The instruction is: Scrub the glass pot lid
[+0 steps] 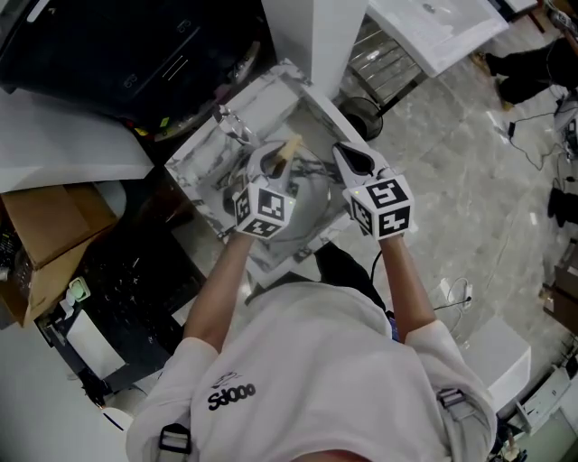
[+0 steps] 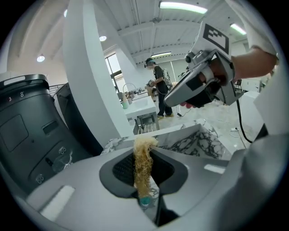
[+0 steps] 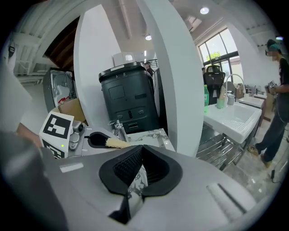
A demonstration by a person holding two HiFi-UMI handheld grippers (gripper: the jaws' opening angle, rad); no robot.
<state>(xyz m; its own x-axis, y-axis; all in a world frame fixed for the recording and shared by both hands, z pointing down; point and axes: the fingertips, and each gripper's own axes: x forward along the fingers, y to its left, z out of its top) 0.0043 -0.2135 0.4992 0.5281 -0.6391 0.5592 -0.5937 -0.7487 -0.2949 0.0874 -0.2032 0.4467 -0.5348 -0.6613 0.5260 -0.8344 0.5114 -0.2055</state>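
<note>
In the head view both grippers reach over a marble sink (image 1: 203,176). My left gripper (image 1: 280,162) is shut on a tan fibrous scrubber (image 1: 289,147); in the left gripper view the scrubber (image 2: 143,164) stands upright between the pads. A rounded grey shape in the basin, partly hidden by the left gripper, may be the glass pot lid (image 1: 307,194). My right gripper (image 1: 343,153) hovers over the sink's right rim. Its pads (image 3: 128,164) meet at the tip and hold nothing that I can see. The right gripper view shows the left gripper (image 3: 97,140) with the scrubber (image 3: 115,143).
A chrome faucet (image 1: 233,124) stands at the sink's back left. A white pillar (image 1: 325,36) rises behind the sink. A black appliance (image 1: 135,54) and a cardboard box (image 1: 50,226) are at the left. A white basin unit (image 1: 442,27) and a person (image 2: 158,88) are farther off.
</note>
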